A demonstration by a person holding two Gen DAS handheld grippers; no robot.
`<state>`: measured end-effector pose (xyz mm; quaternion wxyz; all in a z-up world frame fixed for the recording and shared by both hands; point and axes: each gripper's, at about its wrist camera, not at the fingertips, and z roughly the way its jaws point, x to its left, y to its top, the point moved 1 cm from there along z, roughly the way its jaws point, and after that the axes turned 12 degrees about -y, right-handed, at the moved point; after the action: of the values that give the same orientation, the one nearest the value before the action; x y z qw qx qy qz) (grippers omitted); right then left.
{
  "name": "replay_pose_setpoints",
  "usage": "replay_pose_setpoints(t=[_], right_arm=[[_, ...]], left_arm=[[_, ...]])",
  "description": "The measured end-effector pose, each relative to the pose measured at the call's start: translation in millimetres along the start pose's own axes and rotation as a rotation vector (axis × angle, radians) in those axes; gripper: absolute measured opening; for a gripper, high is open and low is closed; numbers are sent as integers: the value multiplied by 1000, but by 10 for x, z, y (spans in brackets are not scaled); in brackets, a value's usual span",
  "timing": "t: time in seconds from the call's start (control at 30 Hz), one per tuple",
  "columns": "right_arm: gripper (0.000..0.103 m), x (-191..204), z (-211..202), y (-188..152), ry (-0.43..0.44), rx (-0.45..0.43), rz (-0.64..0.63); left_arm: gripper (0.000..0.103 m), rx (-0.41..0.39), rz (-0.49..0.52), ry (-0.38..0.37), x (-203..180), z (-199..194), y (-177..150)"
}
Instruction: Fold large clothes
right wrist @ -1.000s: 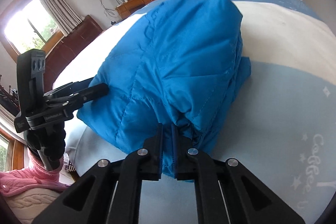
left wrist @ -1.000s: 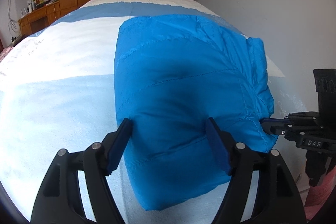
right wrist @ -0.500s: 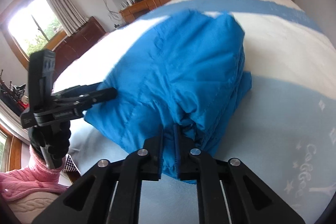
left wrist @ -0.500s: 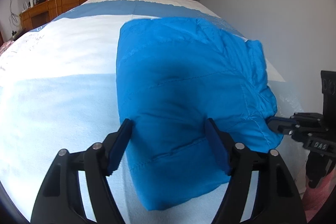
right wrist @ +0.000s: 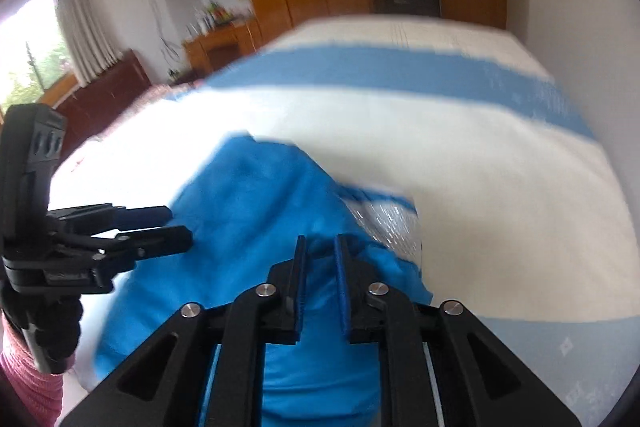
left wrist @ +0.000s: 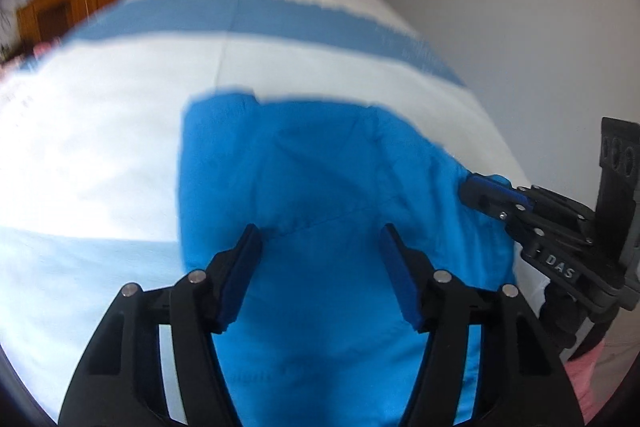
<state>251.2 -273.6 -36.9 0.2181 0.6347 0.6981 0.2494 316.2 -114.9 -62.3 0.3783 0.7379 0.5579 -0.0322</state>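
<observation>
- One bright blue quilted padded jacket (left wrist: 320,187) lies on one striped white-and-blue bed (left wrist: 100,147).
- Left claw (left wrist: 320,247): wide, closing, jacket between, unpinched.
- Right claw (right wrist: 320,259): narrow, holding jacket fabric at 6 o'clock.

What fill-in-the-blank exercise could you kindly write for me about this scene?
1. The puffy jacket is coloured ___.
2. It lies on a ___ covered by a white-and-blue striped blanket.
3. The right gripper pinches the jacket's edge, while the left gripper has its jaws closing, not yet pressing, with the jacket ___ them.

Missing words: blue; bed; between.
</observation>
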Motion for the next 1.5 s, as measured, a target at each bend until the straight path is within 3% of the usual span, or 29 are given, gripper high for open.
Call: replay_pose_setpoints(t=[0.1, 0.33, 0.47, 0.57, 0.67, 0.87, 0.97, 1.13, 1.2, 1.27, 1.33, 1.4, 1.5], right_arm=[[9, -81, 284, -147, 5, 94, 5], [7, -195, 490, -278, 43, 118, 52], [11, -207, 190, -249, 49, 64, 69], [14, -171, -199, -329, 88, -19, 45], [14, -18, -491, -459, 128, -59, -5], [14, 134, -334, -762, 66, -11, -50], [13, 92, -187, -844, 90, 1, -7], [14, 58, -213, -806, 112, 9, 14], [18, -13, -278, -753, 154, 16, 51], [30, -123, -378, -711, 190, 0, 79], [62, -231, -446, -678, 195, -17, 114], [71, -328, -463, -647, 191, -13, 142], [78, -431, -375, -654, 216, 29, 179]], left_arm=[[62, 71, -3, -39, 104, 151, 24], [62, 129, -55, -69, 285, 377, 71], [59, 79, -42, -31, 257, 154, 82], [59, -8, 15, -41, 71, -168, -122], [59, -45, 57, -65, -83, -320, -357], [61, -47, 116, 1, -131, -179, -732], [61, -34, 112, 7, -98, -36, -752], [59, -26, 96, -1, 34, -160, -804], [61, -41, 68, -19, 78, -300, -775], [71, -71, 43, -40, 157, -467, -751], [75, -100, 22, -40, 249, -593, -718], [82, -109, -7, -41, 391, -657, -699], [84, -76, -82, -119, 626, -626, -718]])
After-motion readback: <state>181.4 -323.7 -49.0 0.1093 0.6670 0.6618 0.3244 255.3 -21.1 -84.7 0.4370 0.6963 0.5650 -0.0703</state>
